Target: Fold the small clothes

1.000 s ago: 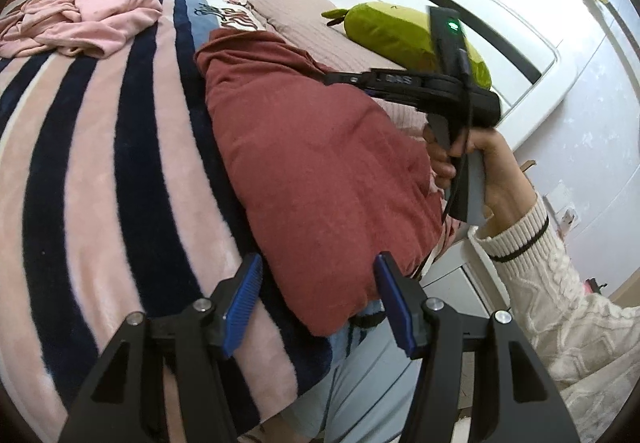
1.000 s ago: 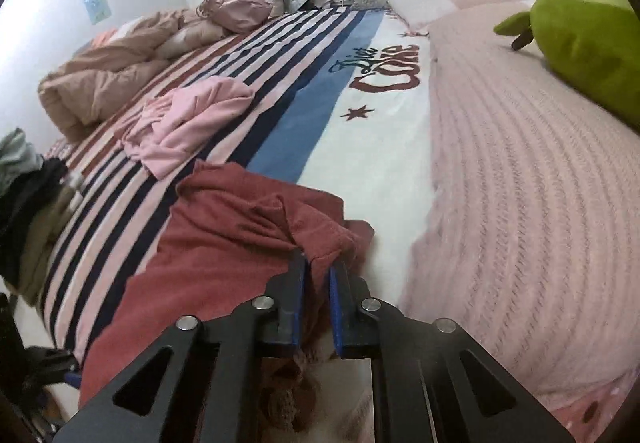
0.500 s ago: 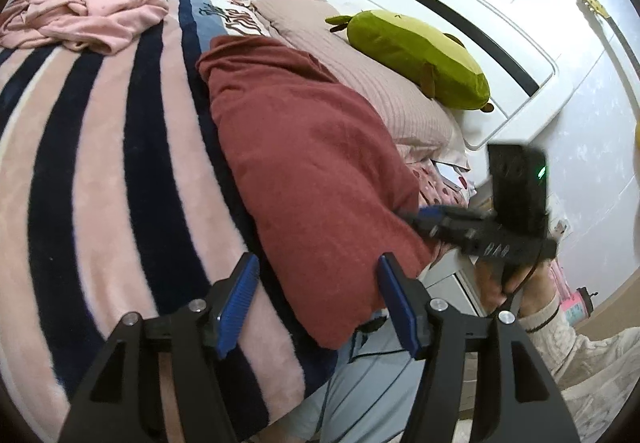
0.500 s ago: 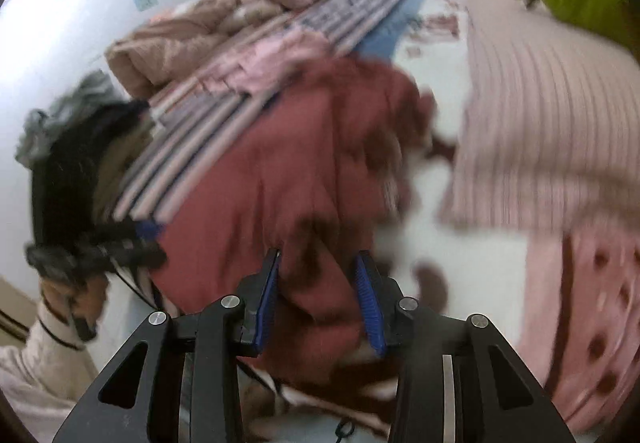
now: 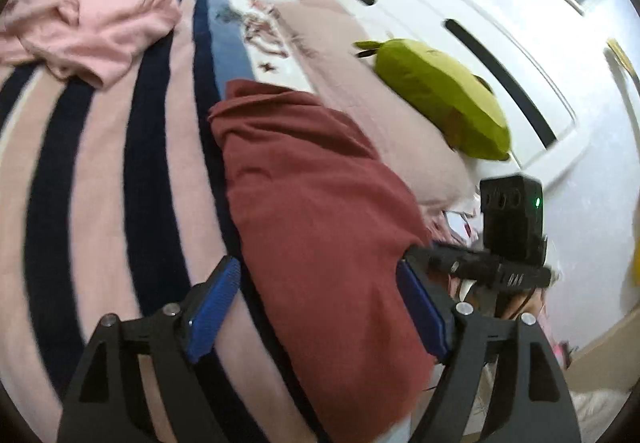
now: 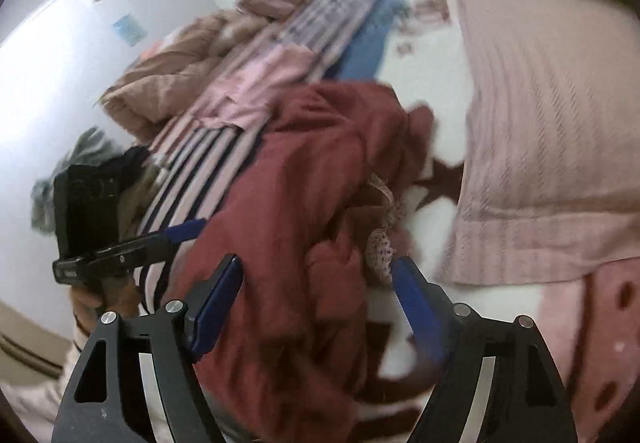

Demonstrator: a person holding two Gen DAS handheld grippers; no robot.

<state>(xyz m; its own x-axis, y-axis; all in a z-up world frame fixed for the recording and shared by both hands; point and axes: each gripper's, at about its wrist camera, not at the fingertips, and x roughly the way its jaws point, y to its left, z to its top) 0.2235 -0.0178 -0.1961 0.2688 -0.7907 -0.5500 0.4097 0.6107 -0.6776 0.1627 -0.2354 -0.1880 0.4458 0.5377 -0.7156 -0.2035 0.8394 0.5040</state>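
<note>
A dark red garment (image 5: 320,203) lies across the striped bed blanket (image 5: 100,183), its near end hanging over the bed edge. My left gripper (image 5: 320,307) is open and empty, its blue pads wide apart just above the garment's near end. My right gripper (image 6: 316,303) is open and empty above the garment's bunched right side (image 6: 320,183); it also shows in the left wrist view (image 5: 472,267) at the garment's right edge. The left gripper shows in the right wrist view (image 6: 172,239) at the garment's left edge.
A crumpled pink garment (image 5: 92,31) lies further up the blanket. A green plush toy (image 5: 440,99) rests on the pink knitted pillow (image 6: 540,123) by the white headboard (image 5: 460,23). A brown quilt (image 6: 180,75) and piled clothes lie at the far end.
My right gripper has let go of the red garment's far corner, opened wide, and pulled back to the near bed edge. My left gripper stayed open over the near end.
</note>
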